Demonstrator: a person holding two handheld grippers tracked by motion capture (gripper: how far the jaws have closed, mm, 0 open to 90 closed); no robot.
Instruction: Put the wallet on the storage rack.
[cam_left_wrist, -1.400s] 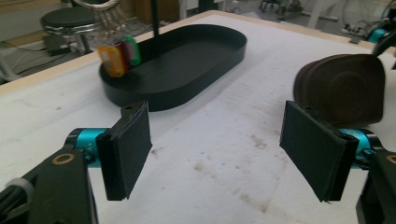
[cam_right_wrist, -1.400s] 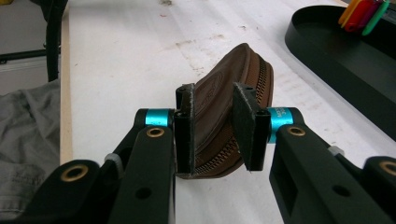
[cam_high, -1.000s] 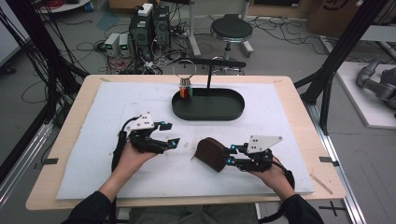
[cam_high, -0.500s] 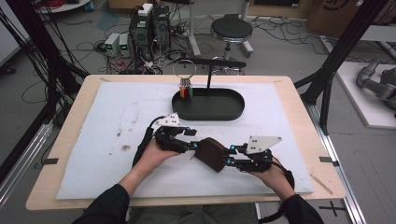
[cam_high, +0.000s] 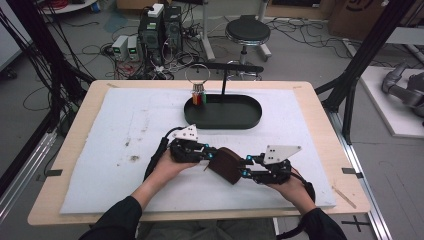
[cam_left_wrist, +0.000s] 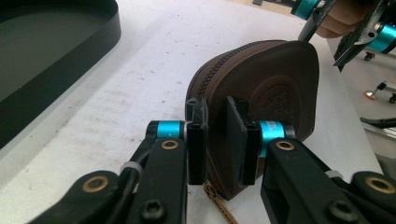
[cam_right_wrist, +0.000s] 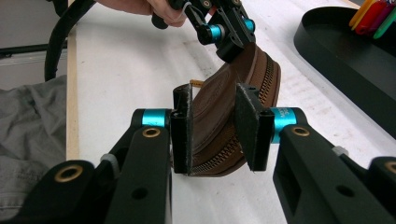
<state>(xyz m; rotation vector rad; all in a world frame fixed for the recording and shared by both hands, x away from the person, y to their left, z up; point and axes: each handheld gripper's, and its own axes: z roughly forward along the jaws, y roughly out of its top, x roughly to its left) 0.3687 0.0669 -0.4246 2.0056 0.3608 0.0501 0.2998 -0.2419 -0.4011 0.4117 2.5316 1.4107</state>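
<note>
On the white mat (cam_high: 115, 140) that covers the tabletop (cam_high: 320, 120), toward the person's side, a brown leather zip pouch (cam_high: 226, 165) stands on edge between the two claws. The right claw (cam_high: 245, 166) grips one end of the pouch: in the right gripper view its two black pads (cam_right_wrist: 183, 130) press on both leather faces, with the zipper track running along the edge between them. The left claw (cam_high: 211, 154) has come to the opposite end, and its jaws have just been closing; in the left gripper view the pads (cam_left_wrist: 236, 135) sit tight on the pouch's rim beside the zipper, so it too has hold of the pouch (cam_left_wrist: 271, 84). A brass zipper pull (cam_left_wrist: 219, 205) hangs down below the left claw's jaws. The embossed round emblem (cam_left_wrist: 275, 100) on the pouch's side faces the left gripper's camera. Farther back on the mat, well apart from the pouch, lies a black oval tray (cam_high: 250, 120) with a small upright stand, and coloured tags (cam_high: 198, 96) hang from a wire ring at its left end.
</note>
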